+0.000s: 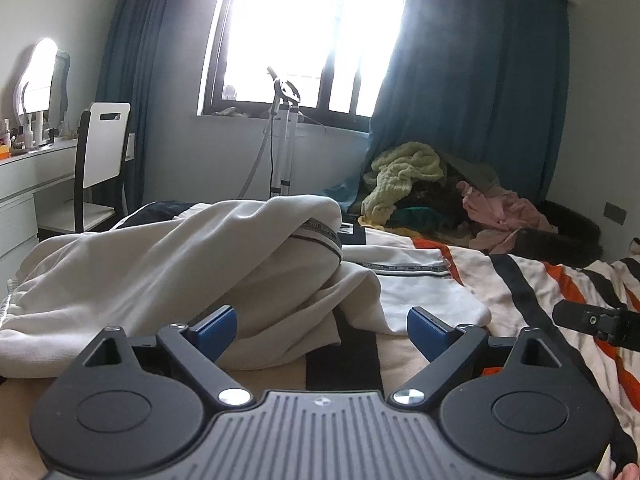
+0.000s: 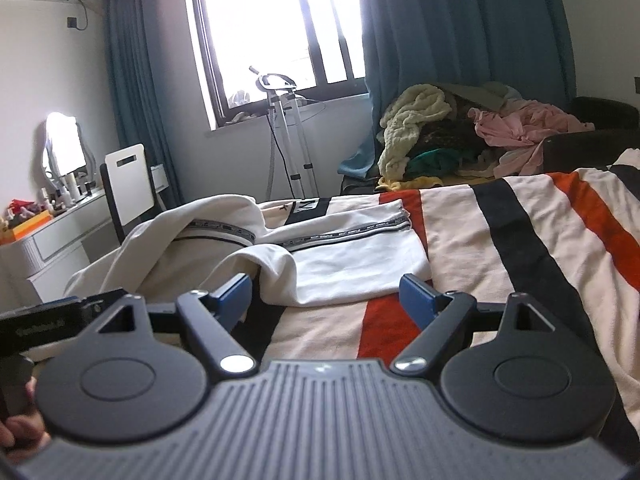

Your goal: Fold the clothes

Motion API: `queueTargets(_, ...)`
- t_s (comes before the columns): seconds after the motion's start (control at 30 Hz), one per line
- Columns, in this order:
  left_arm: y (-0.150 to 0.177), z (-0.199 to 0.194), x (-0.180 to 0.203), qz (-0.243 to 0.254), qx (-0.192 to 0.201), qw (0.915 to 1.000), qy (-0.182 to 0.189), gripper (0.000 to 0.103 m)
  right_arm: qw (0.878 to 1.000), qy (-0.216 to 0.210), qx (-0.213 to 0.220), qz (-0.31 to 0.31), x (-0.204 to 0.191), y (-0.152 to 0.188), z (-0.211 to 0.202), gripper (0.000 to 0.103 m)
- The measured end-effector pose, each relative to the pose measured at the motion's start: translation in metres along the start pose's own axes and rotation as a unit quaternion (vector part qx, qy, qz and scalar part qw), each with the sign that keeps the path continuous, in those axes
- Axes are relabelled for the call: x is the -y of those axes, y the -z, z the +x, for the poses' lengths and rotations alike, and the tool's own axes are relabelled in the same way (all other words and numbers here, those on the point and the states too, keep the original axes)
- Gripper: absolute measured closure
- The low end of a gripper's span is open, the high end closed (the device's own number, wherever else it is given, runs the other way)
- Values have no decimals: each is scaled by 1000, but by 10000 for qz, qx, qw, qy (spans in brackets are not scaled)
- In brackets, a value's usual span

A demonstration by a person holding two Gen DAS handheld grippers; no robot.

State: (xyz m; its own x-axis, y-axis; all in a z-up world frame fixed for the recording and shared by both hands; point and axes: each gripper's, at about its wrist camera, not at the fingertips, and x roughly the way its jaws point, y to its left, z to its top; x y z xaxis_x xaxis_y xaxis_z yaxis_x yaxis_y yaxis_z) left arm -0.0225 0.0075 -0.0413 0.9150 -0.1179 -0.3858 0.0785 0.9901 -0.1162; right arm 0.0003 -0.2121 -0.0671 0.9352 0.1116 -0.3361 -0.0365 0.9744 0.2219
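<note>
The white garment (image 1: 168,264) lay rumpled on the striped blanket (image 1: 520,280), filling the left wrist view from nine o'clock through to about two o'clock, with a dark printed band (image 1: 320,236) running along one raised fold. In the right wrist view the same garment (image 2: 352,264) spread from nine o'clock to the centre, one flatter part laid out smooth and a bunched fold rising at ten o'clock.

The left gripper (image 1: 322,330) hovered low just short of the cloth, its jaws spread wide with nothing between them; the left blue pad (image 1: 216,330) sat close against the fabric's near edge, though I could not tell whether it touched. The right gripper (image 2: 326,300) was likewise spread apart and empty, its blue pads framing the near hem of the garment. Part of the right gripper showed at three o'clock in the left view.

Beyond the bed, a heap of clothes (image 2: 460,140) sat at one o'clock before the blue curtain (image 2: 460,32). A bright window (image 2: 272,32) stood at twelve o'clock, a garment steamer stand (image 2: 288,136) beneath it, and a white chair (image 2: 128,184) and dressing table (image 2: 52,236) at nine to ten o'clock.
</note>
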Motion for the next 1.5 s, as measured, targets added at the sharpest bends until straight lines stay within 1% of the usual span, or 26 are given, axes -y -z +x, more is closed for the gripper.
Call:
queueTargets(0.17, 1, -1, 1, 67, 10, 10000, -49, 10, 10000, 15, -16, 12, 1, 0, -3, 20)
queueTargets(0.23, 0, 1, 2, 114, 24, 9998, -133, 10, 10000, 35, -21, 27, 3, 0, -4, 20)
queueTargets(0.33, -4, 11, 7, 361, 83, 9985, -392, 10, 9999, 83, -55, 95, 6, 0, -4, 20)
queueTargets(0.43, -18, 29, 12, 658, 172, 9966, -462, 10, 9996, 147, -139, 212, 13, 1, -3, 20)
queueTargets(0.53, -37, 57, 20, 1113, 316, 9921, -479, 10, 9989, 228, -229, 344, 20, 2, 1, 20)
queueTargets(0.67, -62, 106, 34, 1830, 461, 9810, -445, 10, 9978, 270, -389, 454, 34, 2, 13, 20)
queueTargets(0.77, -79, 151, 43, 2214, 417, 9724, -613, 12, 9959, 528, -371, 635, 53, 0, 25, 20)
queueTargets(0.83, -88, 182, 45, 2315, 329, 9697, -708, 14, 9934, 737, -381, 789, 67, 0, 36, 20)
queueTargets(0.87, -92, 197, 45, 2359, 280, 9685, -751, 18, 9918, 844, -397, 873, 74, 1, 42, 20)
queueTargets(0.9, -94, 210, 44, 2359, 197, 9685, -771, 33, 9901, 913, -436, 968, 80, 3, 50, 20)
queueTargets(0.93, -93, 221, 40, 2317, 83, 9697, -768, 53, 9883, 981, -475, 1063, 86, 4, 58, 20)
queueTargets(0.97, -93, 232, 36, 2274, -31, 9708, -765, 64, 9866, 1035, -525, 1145, 91, 6, 66, 20)
queueTargets(1.0, -93, 243, 32, 2231, -145, 9717, -762, 82, 9861, 1016, -618, 1159, 95, 7, 75, 20)
queueTargets(1.03, -93, 247, 28, 2163, -191, 9736, -700, 87, 9867, 979, -659, 1116, 98, 8, 82, 20)
queueTargets(1.1, -93, 233, 24, 2086, 25, 9768, -475, 93, 9871, 1080, -623, 1006, 104, 7, 92, 21)
queueTargets(1.17, -93, 212, 20, 2034, 278, 9784, -259, 97, 9852, 1146, -610, 1115, 110, 8, 98, 21)
queueTargets(1.27, -86, 170, 12, 1880, 517, 9808, -49, 98, 9832, 1124, -638, 1286, 116, 10, 104, 21)
queueTargets(1.4, -63, 96, 9, 2009, 855, 9758, 144, 99, 9854, 1046, -649, 1174, 111, 11, 102, 21)
queueTargets(1.43, -54, 75, 7, 1998, 864, 9758, 225, 99, 9860, 1023, -601, 1174, 110, 9, 98, 21)
queueTargets(1.5, -34, 38, 3, 1834, 768, 9793, 386, 99, 9870, 977, -504, 1175, 107, 6, 89, 21)
